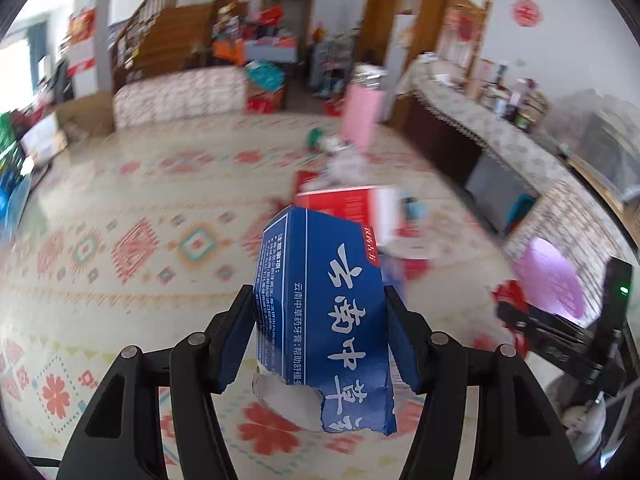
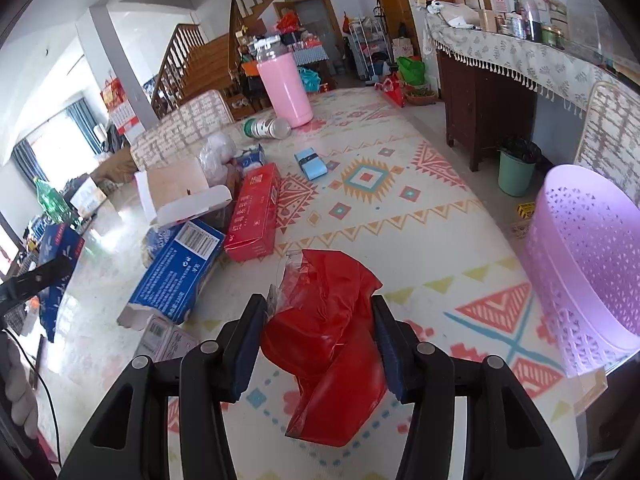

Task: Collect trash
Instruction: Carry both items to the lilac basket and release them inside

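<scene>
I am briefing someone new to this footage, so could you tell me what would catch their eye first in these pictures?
Each gripper is closed on a piece of trash: the left gripper on a torn blue carton, the right gripper on a crumpled red plastic bag. A lilac perforated basket stands at the right edge of the patterned tablecloth, while boxes, a fallen bottle and a tall pink container clutter its far left side.

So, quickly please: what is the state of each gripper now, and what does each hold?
Left gripper: closed on the torn blue toothpaste box, lifted off the table.
Right gripper: closed on the crumpled red plastic bag.
</scene>
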`<action>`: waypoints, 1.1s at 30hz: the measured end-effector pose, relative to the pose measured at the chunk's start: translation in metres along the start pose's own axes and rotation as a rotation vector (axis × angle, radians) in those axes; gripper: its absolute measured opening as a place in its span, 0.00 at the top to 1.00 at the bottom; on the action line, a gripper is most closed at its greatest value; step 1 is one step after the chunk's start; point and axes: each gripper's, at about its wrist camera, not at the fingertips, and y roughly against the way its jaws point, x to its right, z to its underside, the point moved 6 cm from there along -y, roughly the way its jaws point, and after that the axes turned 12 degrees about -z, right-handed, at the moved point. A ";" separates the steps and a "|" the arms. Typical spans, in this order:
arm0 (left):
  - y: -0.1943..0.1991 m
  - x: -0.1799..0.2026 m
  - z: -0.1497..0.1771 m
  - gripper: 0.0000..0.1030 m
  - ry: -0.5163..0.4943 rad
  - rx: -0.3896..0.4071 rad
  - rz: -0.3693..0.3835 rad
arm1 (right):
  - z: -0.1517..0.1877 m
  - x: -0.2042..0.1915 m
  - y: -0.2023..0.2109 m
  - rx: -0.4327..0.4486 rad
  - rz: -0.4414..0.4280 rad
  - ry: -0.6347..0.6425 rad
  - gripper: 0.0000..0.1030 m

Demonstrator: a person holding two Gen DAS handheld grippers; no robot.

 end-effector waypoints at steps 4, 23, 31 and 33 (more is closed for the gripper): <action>0.017 0.053 -0.007 0.41 -0.074 0.021 0.093 | 0.001 0.014 0.027 0.039 0.008 -0.018 0.46; -0.021 0.310 -0.027 0.41 -0.268 -0.073 0.398 | -0.022 0.197 0.156 0.214 0.242 -0.205 0.46; -0.048 0.384 -0.033 0.40 -0.309 -0.102 0.443 | -0.031 0.245 0.149 0.220 0.234 -0.278 0.46; -0.052 0.398 -0.034 0.40 -0.323 -0.101 0.448 | -0.033 0.253 0.146 0.218 0.235 -0.286 0.45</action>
